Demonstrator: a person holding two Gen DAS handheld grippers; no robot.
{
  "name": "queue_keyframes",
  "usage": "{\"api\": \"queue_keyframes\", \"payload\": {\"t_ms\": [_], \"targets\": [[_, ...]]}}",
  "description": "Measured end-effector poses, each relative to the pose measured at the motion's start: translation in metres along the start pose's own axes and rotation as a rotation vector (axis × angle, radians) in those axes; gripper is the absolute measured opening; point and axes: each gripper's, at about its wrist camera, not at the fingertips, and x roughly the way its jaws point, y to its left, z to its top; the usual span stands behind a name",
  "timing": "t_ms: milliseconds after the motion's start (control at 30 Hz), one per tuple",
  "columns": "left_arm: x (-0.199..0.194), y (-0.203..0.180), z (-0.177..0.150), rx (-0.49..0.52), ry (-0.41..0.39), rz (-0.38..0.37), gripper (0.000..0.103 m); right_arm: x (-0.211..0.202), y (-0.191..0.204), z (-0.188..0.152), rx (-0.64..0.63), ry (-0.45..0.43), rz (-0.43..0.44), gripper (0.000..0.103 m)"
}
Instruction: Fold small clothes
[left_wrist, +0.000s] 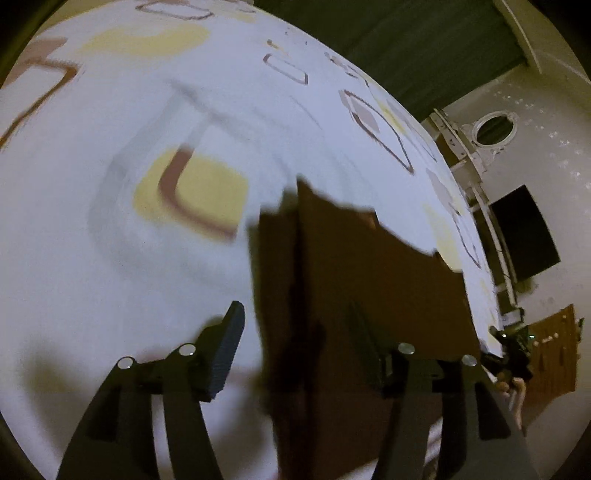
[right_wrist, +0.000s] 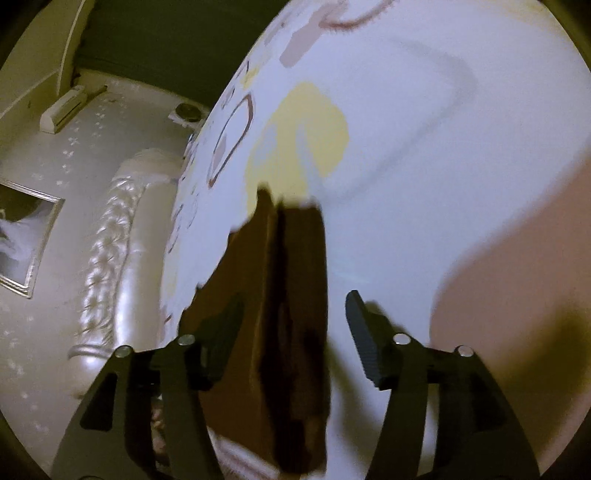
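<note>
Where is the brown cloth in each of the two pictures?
Left wrist view: the brown cloth lies lower centre to right, between the open left gripper fingers.
Right wrist view: the brown cloth is a narrow folded strip, lower centre, between the open right gripper fingers.
Shared landmark: the white bedsheet with yellow patches and brown outlines, under the cloth in both.

Garment laid on the bedsheet

The folded garment (left_wrist: 369, 266) is spread on the bedsheet (left_wrist: 147, 277), near its edge. In the right wrist view, a headboard (right_wrist: 122, 258) is seen left of the garment, beyond that edge.
</note>
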Motion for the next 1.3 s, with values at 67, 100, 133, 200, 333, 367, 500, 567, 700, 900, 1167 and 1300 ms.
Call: {"api": "queue_keyframes", "payload": {"t_ms": [67,100,133,200,333,367,500,567,700,900,1167,1300], "targets": [[-0.008,0.005,-0.020,-0.023,0.013,-0.020,0.065,-0.004,-0.005,-0.017,0.012,0.019,0.003,0.061],[-0.010,0.008,-0.030,-0.045,0.022,-0.028,0.065,-0.005,-0.007,-0.024,0.015,0.028,0.004,0.062],[-0.011,0.012,-0.040,-0.070,0.033,-0.051,0.065,-0.005,-0.009,-0.031,0.014,0.041,0.004,0.062],[-0.010,0.016,-0.052,-0.115,0.052,-0.076,0.065,-0.006,-0.008,-0.041,0.003,0.047,0.010,0.062],[-0.010,0.015,-0.064,-0.153,0.044,-0.111,0.065,-0.001,-0.001,-0.052,0.003,0.054,0.040,0.065],[-0.008,0.014,-0.064,-0.161,0.047,-0.129,0.065,0.002,0.001,-0.054,0.001,0.061,0.047,0.065],[0.003,0.001,-0.067,-0.153,0.067,-0.160,0.065,0.016,0.008,-0.063,-0.026,0.096,0.065,0.065],[0.008,-0.003,-0.067,-0.150,0.070,-0.174,0.065,0.021,0.012,-0.066,-0.031,0.108,0.079,0.065],[0.012,0.003,-0.067,-0.210,0.058,-0.212,0.058,0.027,0.014,-0.070,-0.034,0.115,0.089,0.062],[0.023,0.016,-0.069,-0.293,0.103,-0.197,0.011,0.036,0.008,-0.076,-0.032,0.161,0.055,0.017],[0.017,0.013,-0.063,-0.298,0.116,-0.189,0.009,0.035,0.007,-0.079,-0.029,0.156,0.059,0.009],[0.007,0.012,-0.059,-0.293,0.112,-0.206,0.009,0.029,0.014,-0.077,-0.045,0.153,0.061,0.008]]}}
